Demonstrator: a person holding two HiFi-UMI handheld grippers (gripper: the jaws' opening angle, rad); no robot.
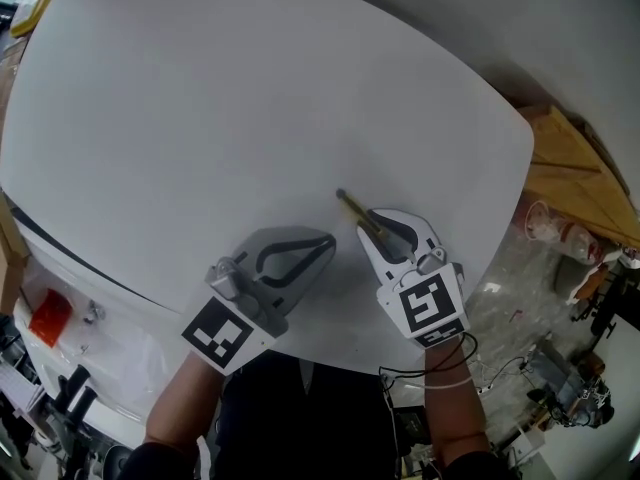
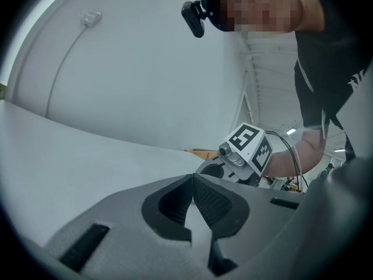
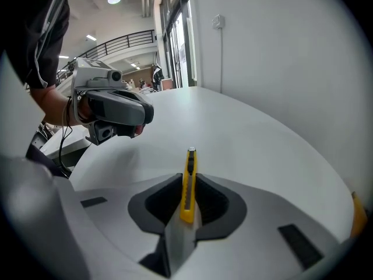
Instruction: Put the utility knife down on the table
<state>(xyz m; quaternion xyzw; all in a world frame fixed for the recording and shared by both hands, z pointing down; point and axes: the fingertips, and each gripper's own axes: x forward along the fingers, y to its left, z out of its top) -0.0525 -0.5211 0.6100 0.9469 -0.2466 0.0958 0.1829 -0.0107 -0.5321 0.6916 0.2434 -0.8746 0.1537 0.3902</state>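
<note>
Squarely clamped utility knife (image 3: 187, 185) (yellow), right gripper (image 1: 386, 220)

Wall socket (image 2: 90, 18), brown boards (image 1: 575, 176)

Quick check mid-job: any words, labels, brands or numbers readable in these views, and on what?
No readable text anywhere.
Marker cube on left gripper and marker cube on right gripper: square patterns only, no letters.
Utility knife: no brand shows.
White print on the person's shirt: cut off, unreadable.
</note>
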